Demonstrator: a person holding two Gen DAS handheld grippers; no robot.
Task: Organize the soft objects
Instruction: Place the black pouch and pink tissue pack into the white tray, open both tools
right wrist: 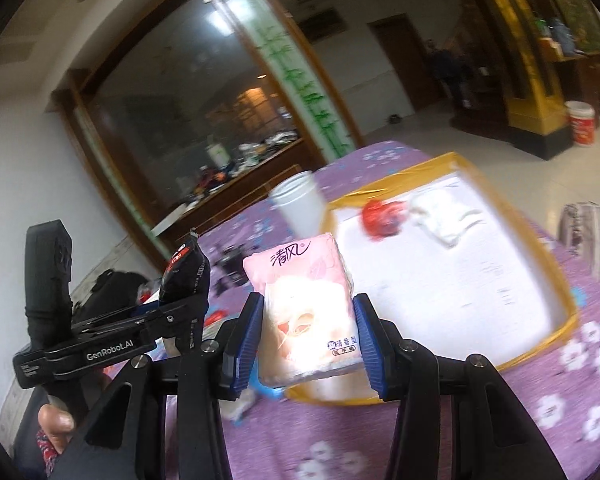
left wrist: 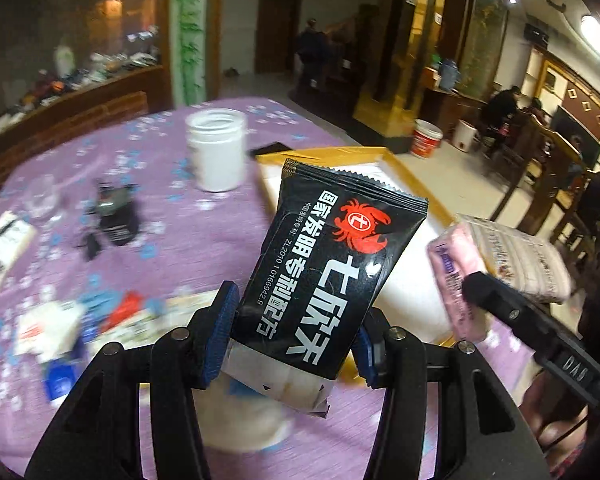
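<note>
Ahead of both grippers lay the yellow-rimmed tray point(right wrist: 556, 280), off toward the right. Right gripper point(right wrist: 309, 342) sat nearer it, pads clamped on the pink tissue pack point(right wrist: 306, 312), held upright. Left gripper point(left wrist: 290, 340) pinched the black sachet point(left wrist: 332, 264) by its lower end, long axis tilted up toward the tray. Both packs were carried clear of the purple tablecloth point(left wrist: 188, 240).

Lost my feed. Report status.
Left claw shut on black pouch. Right claw shut on pink tissues. Tray ahead, path clear.
</note>
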